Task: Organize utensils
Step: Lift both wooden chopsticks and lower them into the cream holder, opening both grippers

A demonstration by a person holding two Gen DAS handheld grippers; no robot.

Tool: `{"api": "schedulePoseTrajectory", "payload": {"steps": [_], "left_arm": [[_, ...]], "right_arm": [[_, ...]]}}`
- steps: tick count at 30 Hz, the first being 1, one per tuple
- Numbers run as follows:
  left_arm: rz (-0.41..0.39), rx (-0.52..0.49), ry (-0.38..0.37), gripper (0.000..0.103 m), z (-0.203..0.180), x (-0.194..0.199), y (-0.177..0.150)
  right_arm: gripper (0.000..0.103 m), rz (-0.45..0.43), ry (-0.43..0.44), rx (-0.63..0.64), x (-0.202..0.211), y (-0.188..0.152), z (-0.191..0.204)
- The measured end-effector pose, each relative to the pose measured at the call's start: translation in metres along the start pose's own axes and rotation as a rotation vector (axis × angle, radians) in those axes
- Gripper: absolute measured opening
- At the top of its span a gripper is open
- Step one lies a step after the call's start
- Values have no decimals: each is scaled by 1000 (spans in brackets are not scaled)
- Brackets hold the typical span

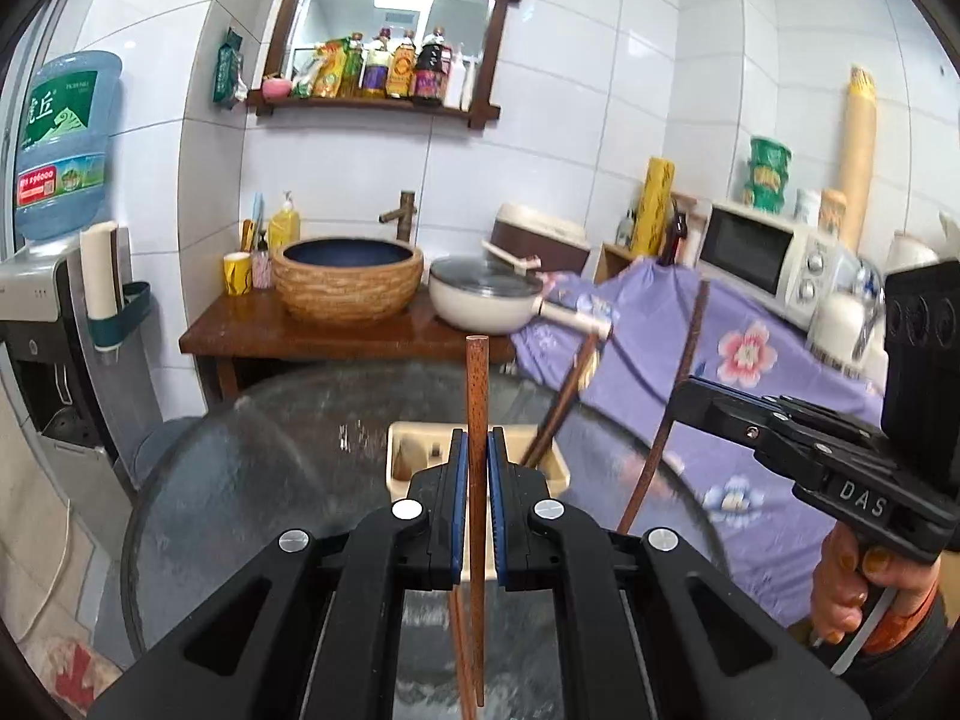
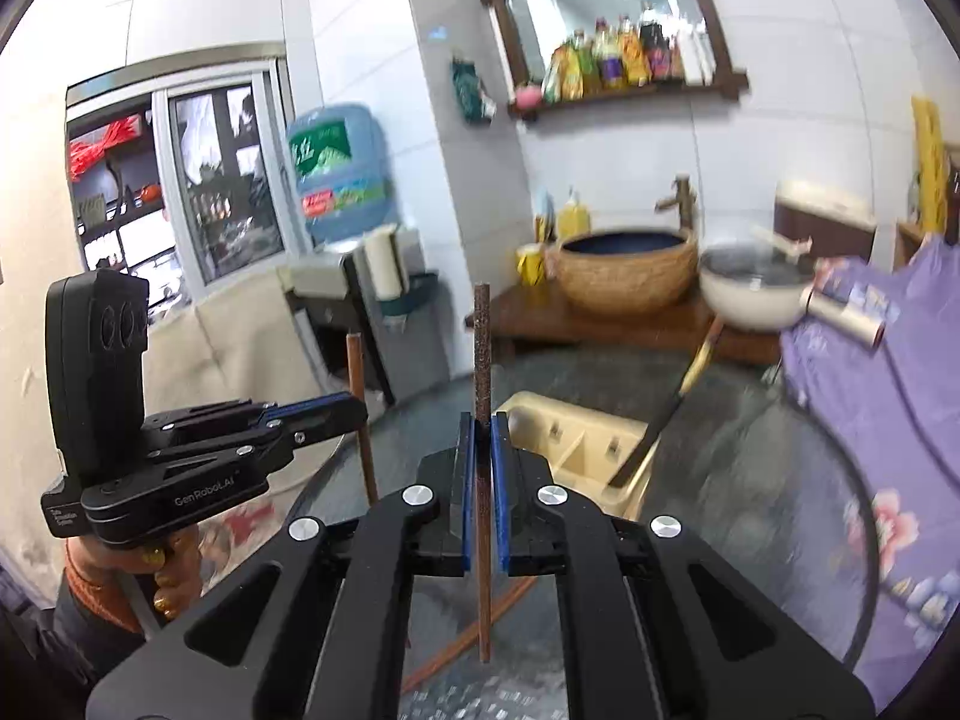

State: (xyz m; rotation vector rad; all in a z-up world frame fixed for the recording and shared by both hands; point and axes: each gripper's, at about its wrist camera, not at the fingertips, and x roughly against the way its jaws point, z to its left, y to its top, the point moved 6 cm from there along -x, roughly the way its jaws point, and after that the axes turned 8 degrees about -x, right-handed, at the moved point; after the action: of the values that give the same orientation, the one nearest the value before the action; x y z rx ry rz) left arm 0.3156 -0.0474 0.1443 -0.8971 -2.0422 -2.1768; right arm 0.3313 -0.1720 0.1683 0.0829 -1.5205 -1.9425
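The left gripper [image 1: 474,450] is closed on a reddish wooden chopstick [image 1: 477,396], which stands upright between its blue pads [image 1: 459,480] above the round glass table [image 1: 240,468]. The right gripper [image 2: 483,438] is closed in the same way on a darker chopstick [image 2: 482,354], also upright, and both are near the beige utensil holder [image 2: 576,438] on the table. In this holder one utensil with a pale handle [image 2: 660,414] already leans, and another chopstick [image 2: 474,636] lies flat on the glass under the right gripper
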Motion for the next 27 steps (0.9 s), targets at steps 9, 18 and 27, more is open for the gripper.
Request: {"api": "schedulePoseTrajectory", "payload": {"steps": [9,18,27], "left_arm": [[-96,51,55,7,11,-11,96],[-117,82,130,7,22,-58,116],[-101,87,176,7,28,-96,58]], "right_arm": [[6,-132,-69,17,-8,83,5],[6,-170,-170,-5,-46,107,-14],[6,-79,-221,-21,-101,42,-46]]}}
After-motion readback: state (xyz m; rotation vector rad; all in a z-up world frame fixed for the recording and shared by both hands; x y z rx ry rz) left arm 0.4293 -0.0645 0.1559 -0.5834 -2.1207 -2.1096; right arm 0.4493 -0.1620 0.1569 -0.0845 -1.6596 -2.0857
